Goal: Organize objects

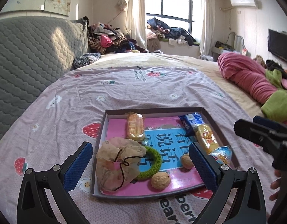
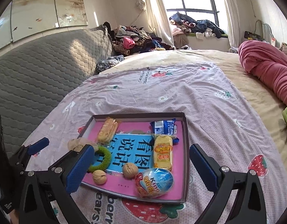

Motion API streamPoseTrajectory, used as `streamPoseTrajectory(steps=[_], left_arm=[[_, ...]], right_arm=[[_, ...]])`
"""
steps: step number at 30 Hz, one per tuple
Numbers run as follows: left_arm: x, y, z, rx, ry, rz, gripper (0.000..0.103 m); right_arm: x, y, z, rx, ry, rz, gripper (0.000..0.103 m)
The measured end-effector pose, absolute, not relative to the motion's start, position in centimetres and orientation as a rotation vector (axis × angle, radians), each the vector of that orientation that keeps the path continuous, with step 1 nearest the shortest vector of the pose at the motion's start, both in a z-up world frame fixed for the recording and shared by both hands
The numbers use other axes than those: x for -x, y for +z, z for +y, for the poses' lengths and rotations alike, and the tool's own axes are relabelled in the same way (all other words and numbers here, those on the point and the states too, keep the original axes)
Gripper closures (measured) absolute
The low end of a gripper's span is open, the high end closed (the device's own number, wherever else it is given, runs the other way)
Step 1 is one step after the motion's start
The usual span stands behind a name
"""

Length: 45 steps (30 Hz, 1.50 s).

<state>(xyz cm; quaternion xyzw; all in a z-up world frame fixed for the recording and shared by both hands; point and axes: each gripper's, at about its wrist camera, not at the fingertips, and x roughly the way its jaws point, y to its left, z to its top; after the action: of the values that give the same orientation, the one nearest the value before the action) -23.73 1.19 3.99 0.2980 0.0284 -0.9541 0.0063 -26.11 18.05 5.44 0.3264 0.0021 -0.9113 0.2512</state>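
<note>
A shallow dark box lid [image 1: 152, 110] lined with a pink and blue picture book lies on the bedsheet. In it are a beige drawstring pouch [image 1: 117, 164], a green ring [image 1: 152, 162], two walnuts [image 1: 160, 182] [image 1: 186, 160], a cracker pack [image 1: 135, 127], a blue packet [image 1: 192, 121] and a yellow snack [image 1: 206, 138]. The right wrist view adds a Kinder egg [image 2: 154, 182] at the box lid's [image 2: 186, 149] near right corner. My left gripper [image 1: 139, 146] hangs open above the near edge, empty. My right gripper [image 2: 141, 148] is wide open and empty, above the same edge.
A grey quilted headboard [image 1: 31, 59] runs along the left. A rolled pink blanket [image 1: 246, 74] and green cloth [image 1: 277, 106] lie at the right. Clothes are piled [image 1: 110, 39] beyond the bed by the window. The lilac strawberry sheet [image 1: 143, 85] stretches behind the box lid.
</note>
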Motion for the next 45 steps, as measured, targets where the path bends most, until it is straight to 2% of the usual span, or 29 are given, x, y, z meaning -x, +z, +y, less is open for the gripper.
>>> streamPoseTrajectory(steps=[18, 37, 45], left_arm=[[18.8, 5.2, 0.3, -0.933, -2.909, 0.056, 0.0], [11.8, 8.4, -1.0, -0.934, -2.85, 0.096, 0.0], [9.5, 9.5, -0.3, -0.928, -2.851, 0.06, 0.0]], right_arm=[[21.3, 6.0, 19.3, -0.905, -2.494, 0.039, 0.0], [15.6, 9.7, 21.1, -0.895, -2.489, 0.039, 0.0], [13.4, 10.9, 21.4, -0.874, -2.488, 0.045, 0.0]])
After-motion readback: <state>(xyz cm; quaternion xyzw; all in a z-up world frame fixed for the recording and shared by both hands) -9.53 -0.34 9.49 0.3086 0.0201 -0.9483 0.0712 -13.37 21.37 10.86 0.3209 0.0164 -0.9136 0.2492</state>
